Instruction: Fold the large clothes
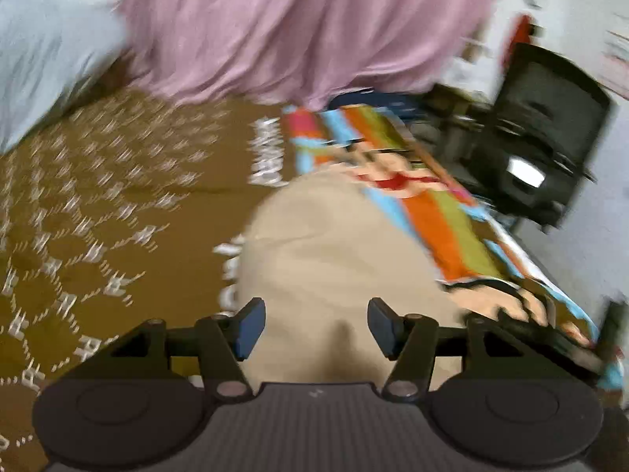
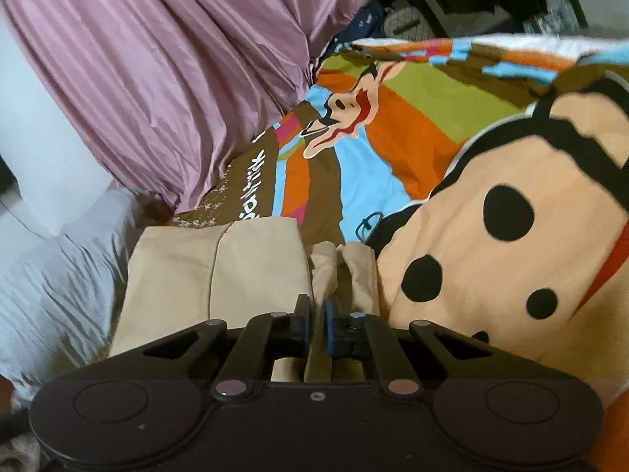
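Bedding fills both views: one brown patterned sheet [image 1: 102,204] and one bright cartoon-print blanket [image 2: 393,126], with one pink curtain [image 2: 165,78] hanging behind; on this bed lies one beige garment [image 2: 220,275], folded flat with a seam down its panel. Right gripper [image 2: 318,314] has its fingers drawn narrow, pinching a bunched fold of the beige garment between the pads; the cloth rises in ridges just ahead of the tips. Left gripper [image 1: 316,326] stands with fingers spread wide, nothing between them, above the same garment [image 1: 330,251]; that view is blurred. One dark chair [image 1: 542,137] stands beyond the bed's edge.
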Available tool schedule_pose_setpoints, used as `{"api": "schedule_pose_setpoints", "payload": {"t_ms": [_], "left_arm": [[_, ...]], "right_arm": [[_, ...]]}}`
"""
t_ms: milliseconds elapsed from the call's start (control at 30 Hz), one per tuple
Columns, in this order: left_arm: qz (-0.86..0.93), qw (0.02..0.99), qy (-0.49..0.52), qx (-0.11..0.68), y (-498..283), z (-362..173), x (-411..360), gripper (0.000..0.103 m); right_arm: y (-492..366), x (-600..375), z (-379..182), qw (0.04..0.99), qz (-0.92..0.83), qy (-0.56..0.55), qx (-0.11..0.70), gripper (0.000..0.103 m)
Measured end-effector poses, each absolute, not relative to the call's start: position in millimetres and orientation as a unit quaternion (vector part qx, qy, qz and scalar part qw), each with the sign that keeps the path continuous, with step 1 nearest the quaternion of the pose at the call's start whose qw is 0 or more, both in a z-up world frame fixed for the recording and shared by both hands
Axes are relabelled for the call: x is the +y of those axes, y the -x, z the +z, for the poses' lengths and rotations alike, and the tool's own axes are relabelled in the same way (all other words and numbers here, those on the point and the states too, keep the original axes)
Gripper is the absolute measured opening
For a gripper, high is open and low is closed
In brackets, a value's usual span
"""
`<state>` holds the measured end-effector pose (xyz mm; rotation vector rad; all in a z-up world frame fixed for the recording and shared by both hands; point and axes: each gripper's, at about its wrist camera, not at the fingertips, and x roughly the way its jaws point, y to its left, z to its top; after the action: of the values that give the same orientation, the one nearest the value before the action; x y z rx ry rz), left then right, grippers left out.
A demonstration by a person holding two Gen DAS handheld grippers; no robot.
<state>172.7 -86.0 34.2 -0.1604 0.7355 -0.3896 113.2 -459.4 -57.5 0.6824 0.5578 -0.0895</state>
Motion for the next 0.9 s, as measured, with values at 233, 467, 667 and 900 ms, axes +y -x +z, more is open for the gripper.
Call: {"api": "schedule_pose_setpoints", "payload": {"t_ms": [233,467,667,900], "left_arm": [[-0.208,0.885,0.074,0.411,-195,-8,-78,0.059],[-0.215,0.896,0.006,0.388,-180,-22,-102,0.058],[-0.219,0.902,-0.012,0.372,-165,-24,-107,0.058],[-0.238,0.899,-0.014,0.367,-165,-25,-99,0.058]], "right_arm": [[-88,-447,-38,0.918,-0.063,-0.271,0.282,0.004],[-14,-444,23,0.940,-0.060,-0.187,0.278,0.047],[-44,-425,53,0.961,-0.013,-0.090,0.262,0.081],[-172,-336,40,0.965,0.151,0.054,0.206,0.049]]}}
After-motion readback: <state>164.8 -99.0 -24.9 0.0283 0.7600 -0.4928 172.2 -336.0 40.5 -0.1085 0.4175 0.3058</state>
